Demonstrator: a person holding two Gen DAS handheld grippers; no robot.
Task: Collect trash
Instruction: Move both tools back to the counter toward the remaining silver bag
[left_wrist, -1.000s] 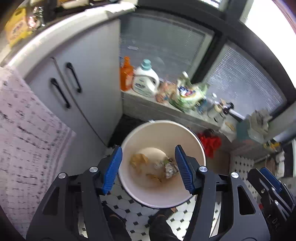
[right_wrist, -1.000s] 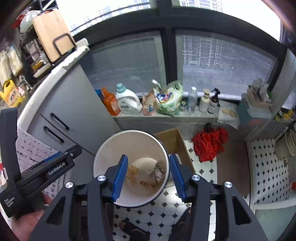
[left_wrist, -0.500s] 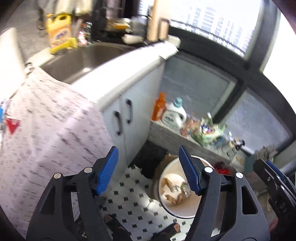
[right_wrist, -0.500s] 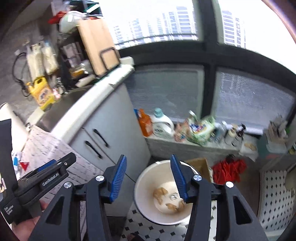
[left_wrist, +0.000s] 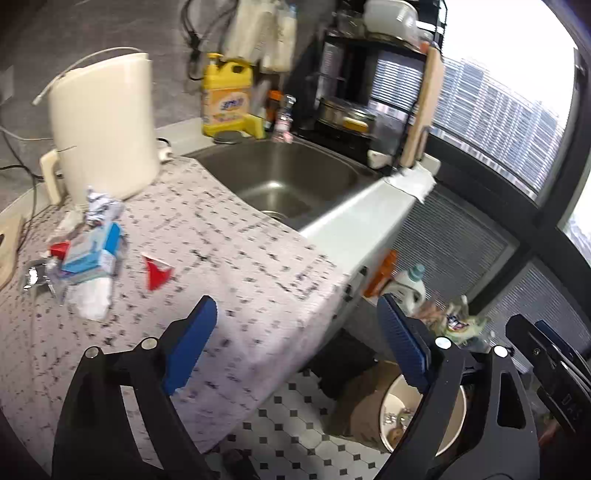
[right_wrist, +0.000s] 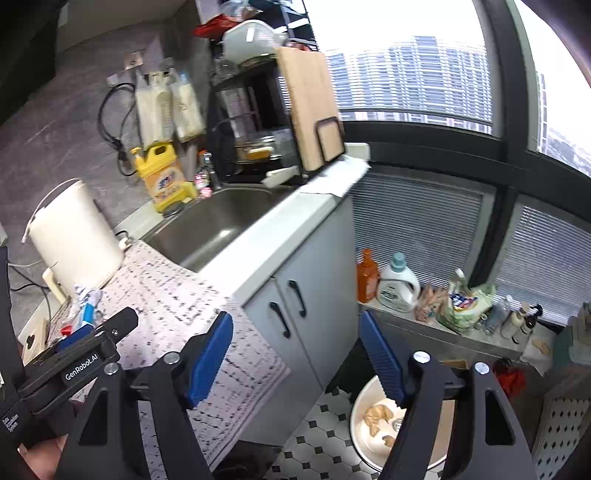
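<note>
A heap of trash lies on the patterned cloth (left_wrist: 236, 266) on the counter: a blue and white carton (left_wrist: 90, 251), a red scrap (left_wrist: 157, 271), crumpled foil (left_wrist: 99, 205) and white paper (left_wrist: 90, 299). On the floor stands a cream bin (right_wrist: 364, 421) with crumpled scraps inside, also low right in the left wrist view as the bin (left_wrist: 454, 424). My left gripper (left_wrist: 295, 341) hangs above the cloth's edge, its jaws opening with nothing between them. My right gripper (right_wrist: 297, 350) hovers over the cupboard front, jaws opening and empty. The left gripper's body (right_wrist: 77, 363) shows at the right view's left edge.
A steel sink (left_wrist: 280, 177) lies beyond the cloth, with a cream kettle (left_wrist: 105, 125), a yellow detergent bottle (left_wrist: 227, 98) and a dish rack (left_wrist: 362, 107) around it. Bottles and bags (right_wrist: 436, 295) line the low window ledge. Black and white tiles (left_wrist: 291, 424) cover the floor.
Both grippers have risen from over the bin and swung left toward the counter; the trash heap on the cloth has come into view. Both pairs of jaws stand wider apart.
</note>
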